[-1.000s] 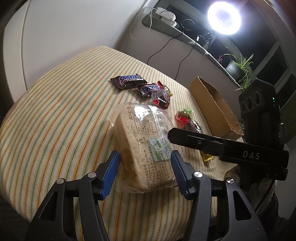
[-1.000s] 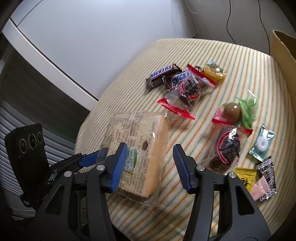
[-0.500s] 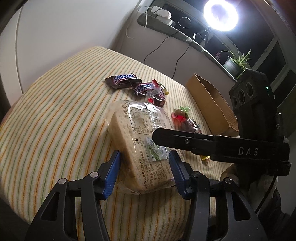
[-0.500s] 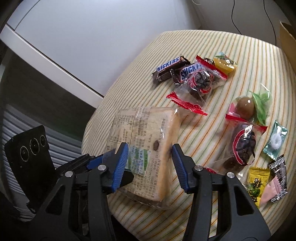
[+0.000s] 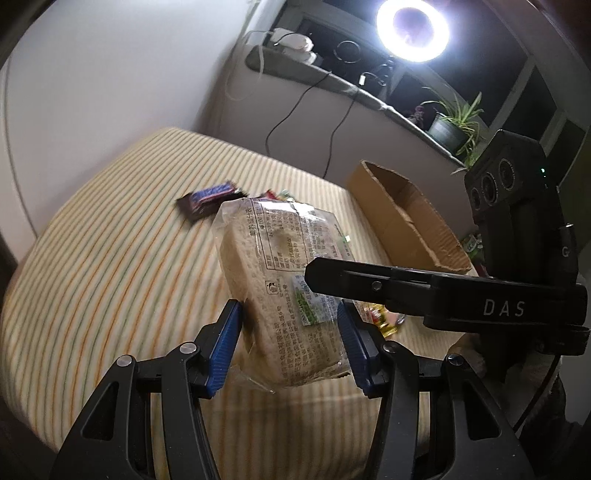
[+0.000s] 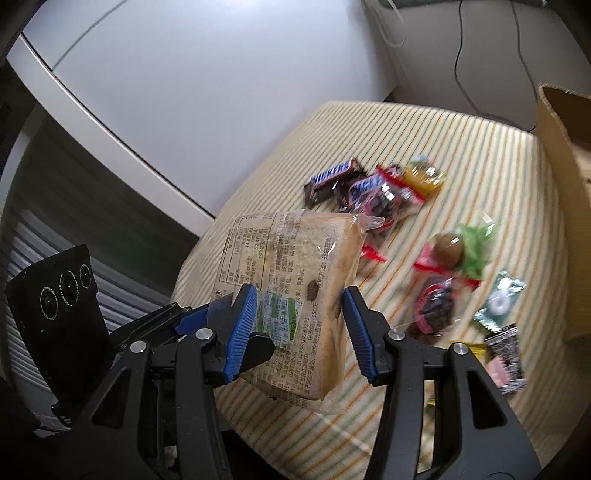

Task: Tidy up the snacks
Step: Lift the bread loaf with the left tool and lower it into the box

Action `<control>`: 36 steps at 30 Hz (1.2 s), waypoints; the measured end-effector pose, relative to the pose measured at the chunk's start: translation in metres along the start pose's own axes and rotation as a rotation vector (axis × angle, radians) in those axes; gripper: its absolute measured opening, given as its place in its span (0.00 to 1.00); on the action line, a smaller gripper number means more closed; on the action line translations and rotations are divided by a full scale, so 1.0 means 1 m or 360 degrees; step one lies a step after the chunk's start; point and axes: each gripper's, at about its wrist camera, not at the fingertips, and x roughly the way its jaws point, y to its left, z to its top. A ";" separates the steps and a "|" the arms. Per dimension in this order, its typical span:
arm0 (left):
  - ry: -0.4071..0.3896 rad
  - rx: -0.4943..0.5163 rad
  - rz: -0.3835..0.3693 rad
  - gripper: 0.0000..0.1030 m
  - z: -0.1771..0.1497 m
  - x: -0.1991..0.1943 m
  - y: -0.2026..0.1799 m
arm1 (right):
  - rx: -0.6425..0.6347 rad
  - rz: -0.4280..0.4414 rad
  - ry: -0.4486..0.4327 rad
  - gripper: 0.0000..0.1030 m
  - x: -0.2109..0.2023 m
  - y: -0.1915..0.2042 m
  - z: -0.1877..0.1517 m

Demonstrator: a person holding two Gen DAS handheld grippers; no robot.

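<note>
Ring light (image 5: 412, 26) above dark window (image 5: 524, 88)

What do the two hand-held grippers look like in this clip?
Both look alike. The left hand-held gripper has black angular arms with cut-out openings, silver pivot screws and ribbed blue pads. The right hand-held gripper matches it. Seen from the left wrist view, its black rail bears white "DAS" lettering, beneath a black block with three round lenses. No cables or sleeves are visible.
</note>
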 end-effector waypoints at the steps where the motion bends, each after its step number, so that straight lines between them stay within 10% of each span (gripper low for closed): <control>1: -0.0004 0.0014 -0.0005 0.50 0.003 0.001 -0.004 | 0.0001 -0.0005 -0.0015 0.50 -0.006 -0.002 0.001; 36: 0.0068 0.0412 -0.0266 0.50 0.080 0.129 -0.184 | 0.0248 -0.0352 -0.0346 0.50 -0.166 -0.174 0.031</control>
